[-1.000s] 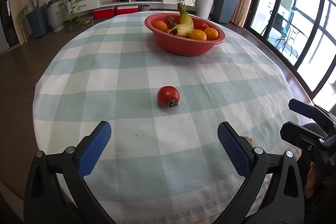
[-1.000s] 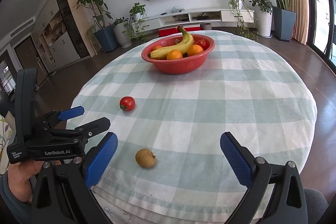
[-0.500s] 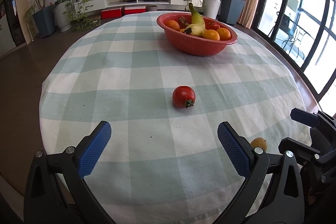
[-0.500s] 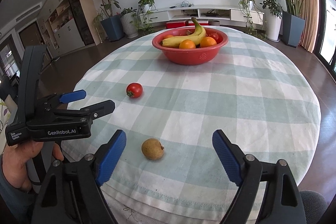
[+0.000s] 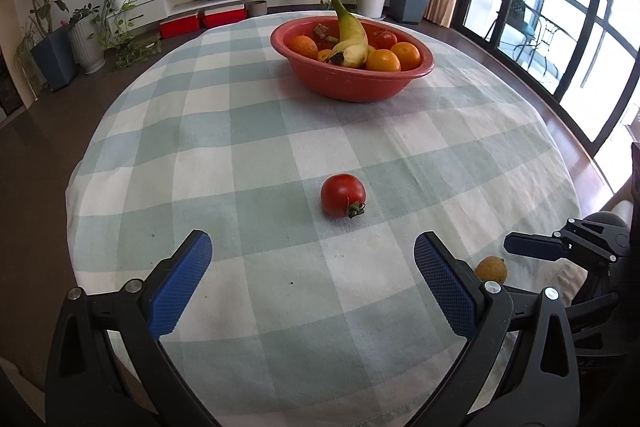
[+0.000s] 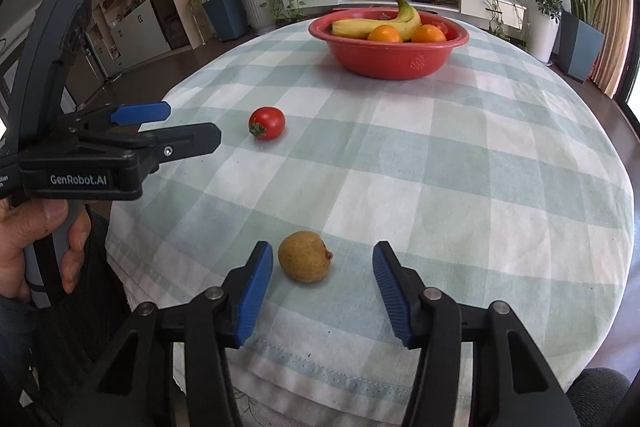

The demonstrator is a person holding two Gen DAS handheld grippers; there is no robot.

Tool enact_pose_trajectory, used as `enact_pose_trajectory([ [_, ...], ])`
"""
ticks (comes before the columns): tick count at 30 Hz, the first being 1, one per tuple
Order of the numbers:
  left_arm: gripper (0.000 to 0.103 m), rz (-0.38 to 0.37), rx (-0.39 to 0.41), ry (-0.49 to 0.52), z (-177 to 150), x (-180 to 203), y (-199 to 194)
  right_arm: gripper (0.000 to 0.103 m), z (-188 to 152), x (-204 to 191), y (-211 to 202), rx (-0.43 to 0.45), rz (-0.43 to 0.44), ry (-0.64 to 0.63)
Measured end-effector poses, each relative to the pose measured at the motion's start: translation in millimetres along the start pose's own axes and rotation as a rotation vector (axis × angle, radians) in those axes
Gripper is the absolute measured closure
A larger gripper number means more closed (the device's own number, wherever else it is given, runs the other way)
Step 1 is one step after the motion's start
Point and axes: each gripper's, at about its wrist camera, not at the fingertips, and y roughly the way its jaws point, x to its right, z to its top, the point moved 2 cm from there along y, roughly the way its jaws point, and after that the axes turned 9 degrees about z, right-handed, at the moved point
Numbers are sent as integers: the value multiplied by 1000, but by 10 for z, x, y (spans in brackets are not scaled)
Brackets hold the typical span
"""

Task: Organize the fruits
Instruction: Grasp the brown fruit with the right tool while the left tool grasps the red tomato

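Fruit lies loose on the table point(image 5: 240, 131): we see a tomato point(image 5: 343, 195) near the middle and a small brown fruit point(image 6: 305, 256) near the edge. Our right tool point(image 6: 323, 267) is released, its pads either side of the brown fruit, not touching it. Our left tool point(image 5: 312, 267) is also released and empty, the tomato at 12 o'clock ahead of it. At the table's far side sits the red bowl point(image 5: 352, 83) holding a banana point(image 5: 352, 35) and oranges point(image 5: 383, 61).
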Motion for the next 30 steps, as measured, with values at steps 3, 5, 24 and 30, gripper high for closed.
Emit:
enact_pose_trajectory([
  [3, 1, -13, -12, 20, 8, 16, 41, 50, -3, -22, 33, -10, 0, -8],
  [5, 1, -26, -23, 46, 2, 56, 73, 51, -3, -24, 56, -18, -3, -10],
  [24, 9, -77, -109, 78, 138, 61, 398, 72, -37, -138, 88, -43, -20, -90],
  [30, 23, -90, -126, 104, 228, 117, 498, 72, -31, -93, 58, -30, -5, -64],
])
